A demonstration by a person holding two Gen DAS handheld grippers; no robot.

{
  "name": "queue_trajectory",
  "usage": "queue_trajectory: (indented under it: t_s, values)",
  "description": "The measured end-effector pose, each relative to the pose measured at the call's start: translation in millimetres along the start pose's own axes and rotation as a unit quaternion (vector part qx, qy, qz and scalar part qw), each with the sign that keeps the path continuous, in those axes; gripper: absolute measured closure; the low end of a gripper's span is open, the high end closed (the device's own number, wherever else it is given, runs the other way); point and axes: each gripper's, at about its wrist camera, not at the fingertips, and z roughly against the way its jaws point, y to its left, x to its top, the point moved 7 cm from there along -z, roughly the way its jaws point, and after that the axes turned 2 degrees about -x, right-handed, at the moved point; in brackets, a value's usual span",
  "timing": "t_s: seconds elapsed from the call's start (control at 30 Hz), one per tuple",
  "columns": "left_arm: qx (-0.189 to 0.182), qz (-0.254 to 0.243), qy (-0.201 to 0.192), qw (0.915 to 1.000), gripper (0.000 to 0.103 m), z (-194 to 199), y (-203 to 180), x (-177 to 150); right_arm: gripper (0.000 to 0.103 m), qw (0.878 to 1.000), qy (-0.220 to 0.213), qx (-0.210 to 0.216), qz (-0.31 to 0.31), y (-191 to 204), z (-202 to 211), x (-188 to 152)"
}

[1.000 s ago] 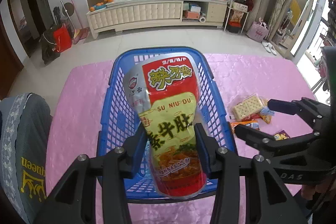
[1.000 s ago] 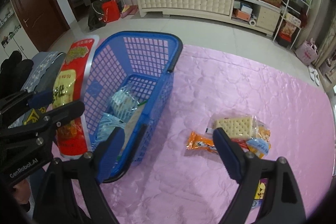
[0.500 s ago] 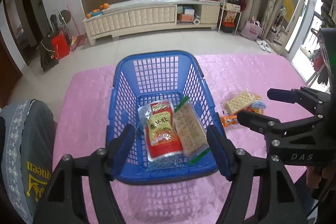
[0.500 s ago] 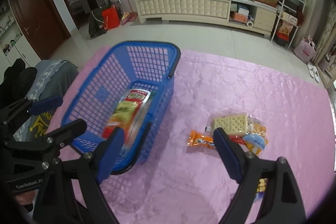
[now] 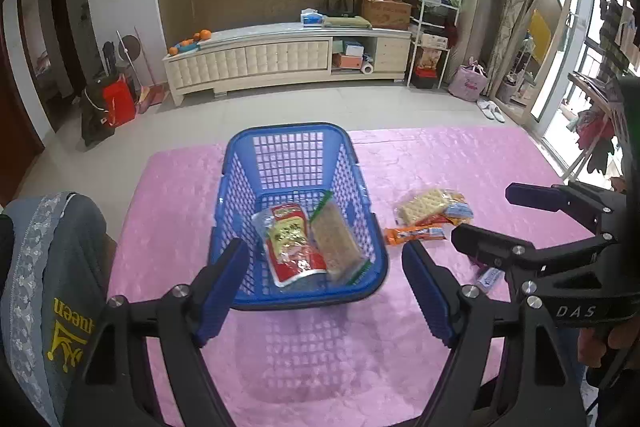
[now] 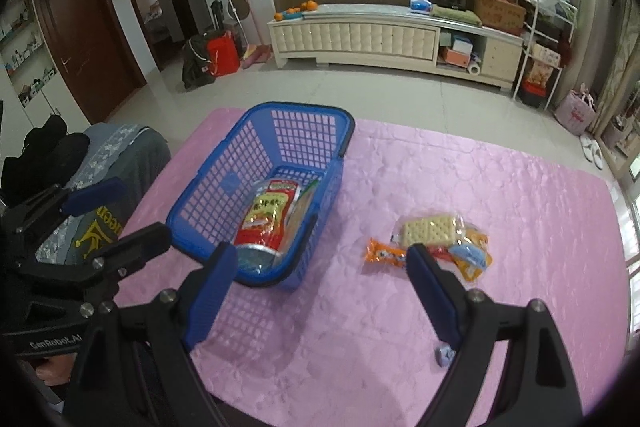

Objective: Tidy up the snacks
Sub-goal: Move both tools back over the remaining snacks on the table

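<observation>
Both claws, left claw [image 5: 322, 291] and right claw [image 6: 320, 291], gape empty. The cracker pack [image 6: 430, 227], center-right, looks light, crinkly, probably brittle, so pinch its sealed edge.

Blue basket [image 5: 296, 147] stands open-topped on the pink cloth [image 5: 320, 359]; access from above is free, sides closed by lattice walls. Floor half taken: red pouch [image 5: 294, 247] w/ cracker pack [image 5: 336, 247] touching on its right; far half bare. Right of basket, loose snack pile [image 6: 436, 239] blocks the mid-right cloth. Near strip and far-right cloth bare. Chair w/ grey cover [image 5: 48, 287] bounds the left edge.
</observation>
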Motion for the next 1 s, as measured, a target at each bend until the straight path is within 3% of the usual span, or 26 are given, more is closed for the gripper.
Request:
queue_trajectory:
  t_s: [0.57, 1.0]
  values:
    - [-0.047, -0.038, 0.029, 0.9977, 0.026, -41.0, -90.3, -15.3, 0.014, 0.998, 0.026, -0.042, -0.039, -97.5, 11.5, -48.4]
    - [-0.079, -0.079, 0.082, 0.9904, 0.026, -100.6, -158.0, -36.9, 0.014, 0.992, 0.056, -0.057, -0.095, -166.6, -0.3, -96.1]
